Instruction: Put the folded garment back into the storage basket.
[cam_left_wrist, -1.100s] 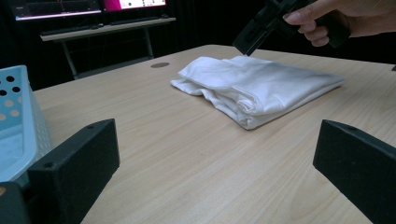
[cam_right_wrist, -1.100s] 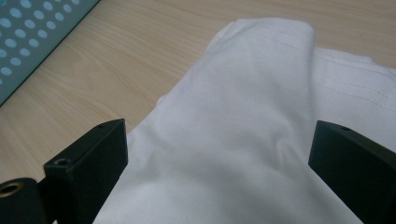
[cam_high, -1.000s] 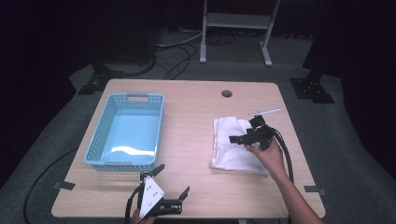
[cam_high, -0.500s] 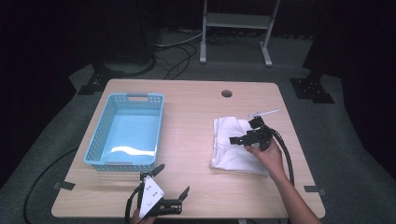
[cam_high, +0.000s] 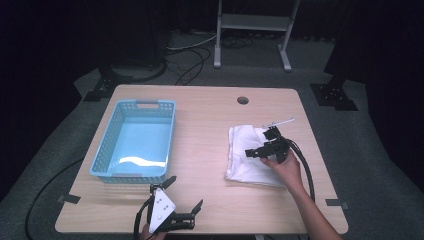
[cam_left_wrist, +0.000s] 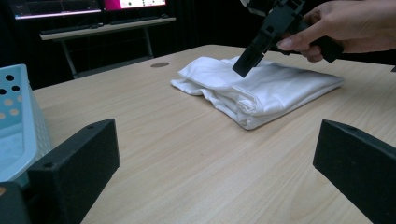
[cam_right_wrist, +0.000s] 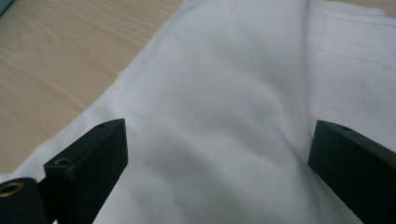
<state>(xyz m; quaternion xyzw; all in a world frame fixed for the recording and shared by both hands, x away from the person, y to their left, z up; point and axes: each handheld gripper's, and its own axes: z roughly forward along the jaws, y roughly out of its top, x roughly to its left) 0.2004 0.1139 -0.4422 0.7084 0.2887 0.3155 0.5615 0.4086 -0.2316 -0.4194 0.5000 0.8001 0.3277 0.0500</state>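
The left gripper (cam_high: 184, 196) hovers at the table's (cam_high: 210, 150) near edge, jaws spread, grasping nothing; farther off, the right gripper (cam_high: 260, 144) hangs just above the folded white cloth (cam_high: 245, 160) on the table's right half, jaws apart; a blue basket (cam_high: 134, 141) sits left.

1. My right tongs (cam_high: 264, 143) hover spread over the folded white cloth (cam_high: 245, 161).
2. My left tongs (cam_high: 183, 196) sit spread at the worktop's (cam_high: 210, 125) near edge, beside the blue basket (cam_high: 135, 142).
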